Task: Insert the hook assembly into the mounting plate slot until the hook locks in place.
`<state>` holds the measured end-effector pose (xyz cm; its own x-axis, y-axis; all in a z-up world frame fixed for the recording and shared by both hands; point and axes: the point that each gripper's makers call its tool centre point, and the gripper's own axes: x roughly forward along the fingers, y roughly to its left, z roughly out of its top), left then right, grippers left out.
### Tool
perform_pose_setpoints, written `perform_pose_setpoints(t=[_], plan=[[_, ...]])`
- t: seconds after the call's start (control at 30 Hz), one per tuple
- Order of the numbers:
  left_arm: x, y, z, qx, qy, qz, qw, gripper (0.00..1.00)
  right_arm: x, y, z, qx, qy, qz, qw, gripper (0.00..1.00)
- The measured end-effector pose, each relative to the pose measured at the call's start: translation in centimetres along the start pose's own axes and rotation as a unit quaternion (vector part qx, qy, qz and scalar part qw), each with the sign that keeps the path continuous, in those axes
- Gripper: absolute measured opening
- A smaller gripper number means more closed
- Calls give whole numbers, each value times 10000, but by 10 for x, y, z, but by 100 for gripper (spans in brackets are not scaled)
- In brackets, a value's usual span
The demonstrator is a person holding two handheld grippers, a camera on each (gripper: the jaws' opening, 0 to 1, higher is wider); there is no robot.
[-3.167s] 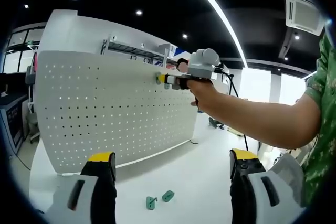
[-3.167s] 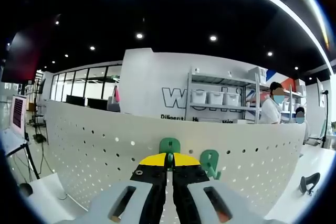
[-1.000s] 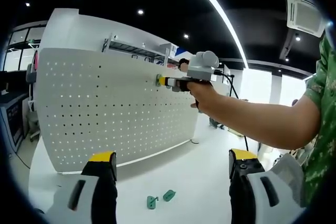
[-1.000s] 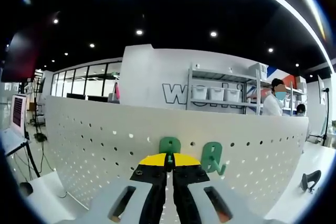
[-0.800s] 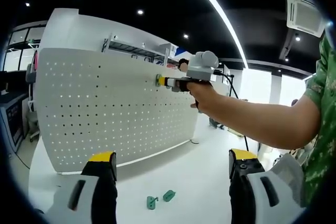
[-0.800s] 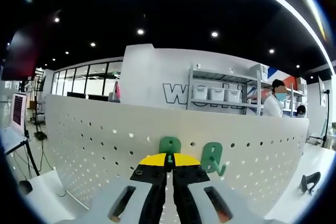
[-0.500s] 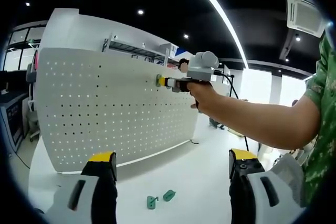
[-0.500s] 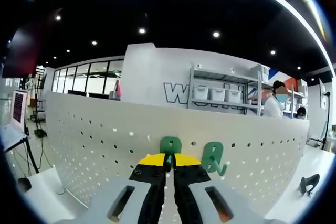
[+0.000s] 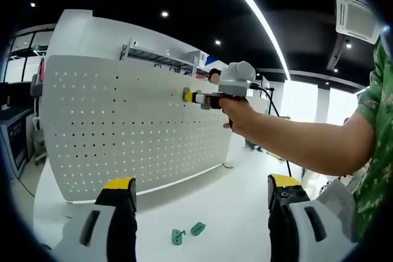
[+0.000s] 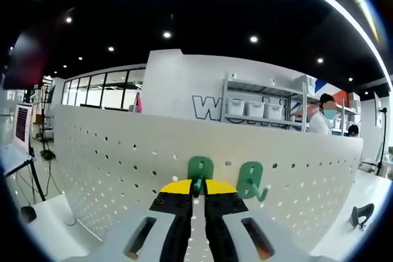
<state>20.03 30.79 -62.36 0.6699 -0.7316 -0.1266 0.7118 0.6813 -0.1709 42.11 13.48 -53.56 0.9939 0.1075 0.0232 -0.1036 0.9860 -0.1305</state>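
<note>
A white pegboard (image 9: pixel 123 127) stands upright on the table. In the right gripper view my right gripper (image 10: pixel 198 186) is shut on a green hook (image 10: pixel 200 168), holding it against the pegboard (image 10: pixel 98 164) near its top edge. A second green hook (image 10: pixel 250 180) hangs on the board just to its right. In the left gripper view a person's hand holds the right gripper (image 9: pixel 195 97) at the board's upper edge. My left gripper (image 9: pixel 199 191) stands open and low over the table, with nothing between its fingers. Two loose green hooks (image 9: pixel 186 233) lie on the table ahead of it.
The person's bare forearm (image 9: pixel 295 142) reaches across from the right, with a green patterned sleeve (image 9: pixel 374 121) at the edge. The white table (image 9: pixel 227 207) runs in front of the board. Shelves with bins (image 10: pixel 258 115) and people stand behind the board.
Hardly anything has changed. The right gripper has shifted slightly at the board's top edge with the hook still in it. The left gripper has held still.
</note>
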Motion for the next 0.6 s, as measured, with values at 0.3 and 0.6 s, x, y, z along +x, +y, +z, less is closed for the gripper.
perform_pose_setpoints(t=[0.3, 0.6], plan=[[0, -1, 1, 3, -2, -11, 10000, 91, 1, 0, -2, 7, 4, 11, 10000, 12], [0, -2, 1, 11, -8, -22, 10000, 91, -1, -2, -3, 23, -14, 31, 10000, 19]])
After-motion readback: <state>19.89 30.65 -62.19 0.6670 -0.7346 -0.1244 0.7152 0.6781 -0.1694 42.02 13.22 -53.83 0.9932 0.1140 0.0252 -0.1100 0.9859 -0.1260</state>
